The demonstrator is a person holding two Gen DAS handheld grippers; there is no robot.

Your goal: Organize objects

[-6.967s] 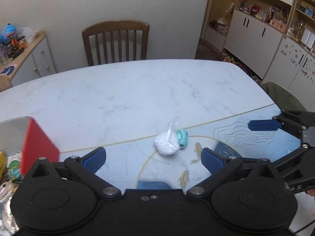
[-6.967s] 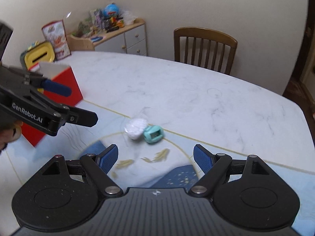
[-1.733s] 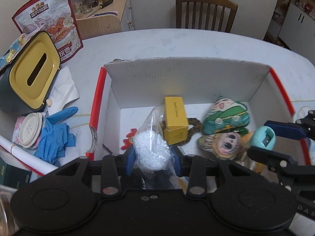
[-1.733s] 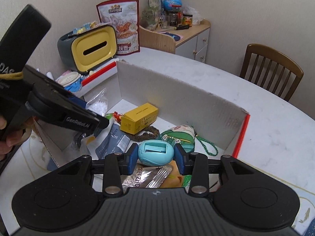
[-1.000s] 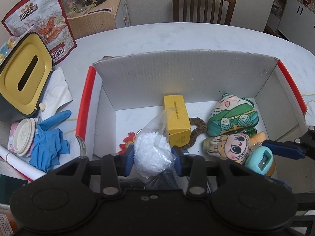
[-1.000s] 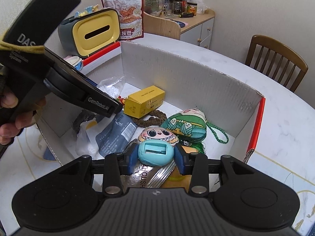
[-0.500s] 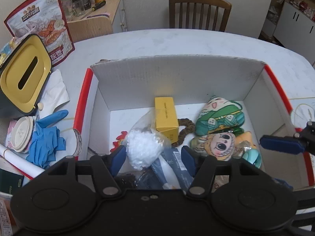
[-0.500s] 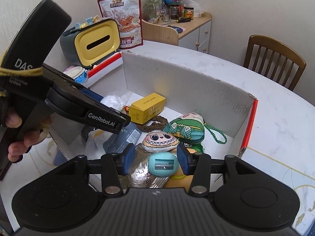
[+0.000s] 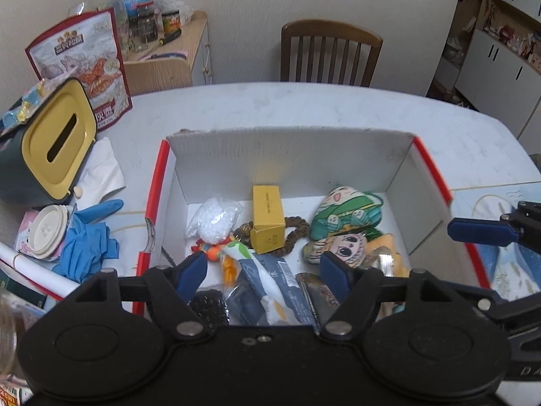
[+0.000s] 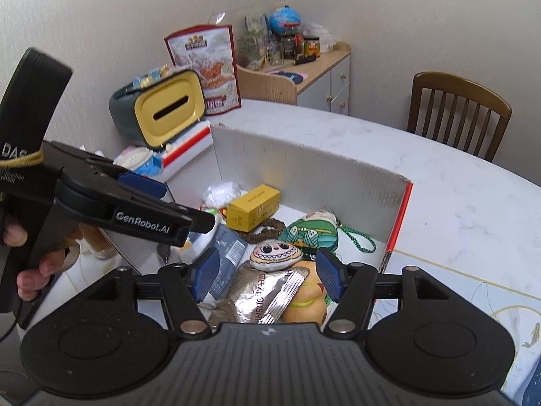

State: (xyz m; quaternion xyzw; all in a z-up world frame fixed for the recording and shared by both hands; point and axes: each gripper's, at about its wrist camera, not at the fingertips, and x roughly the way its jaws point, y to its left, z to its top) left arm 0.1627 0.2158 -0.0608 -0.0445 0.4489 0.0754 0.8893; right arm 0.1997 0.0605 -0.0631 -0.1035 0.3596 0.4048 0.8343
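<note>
Both tools hang over the near side of the box [image 9: 399, 165] with nothing between their blue pads: the left gripper [image 9: 263, 272] is spread wide above a dark foil pouch [image 9: 270, 280], and the right gripper [image 10: 265, 272] is equally parted above a crinkled silver packet [image 10: 260, 294] and an orange soft figure [image 10: 306, 296]. A hand [image 10: 32, 270] clasps the left tool's black handle at the box's left edge. Inside, the floor is crowded at the front, with bare white patches only toward the back wall. The clear bag of white beads [image 9: 213, 218] lies in the back-left part, just beside the yellow carton [image 9: 268, 221], whose far side touches a brown braided ring [image 9: 294, 233]. Two flat plush dolls, one green [image 9: 348, 216] and one big-eyed [image 9: 338, 247], fill the right half. Corrugated white walls with red rims stand upright all round. Beyond them the marble tabletop [image 9: 304, 108] runs bare to a slatted wooden chair [image 9: 331, 54].
</note>
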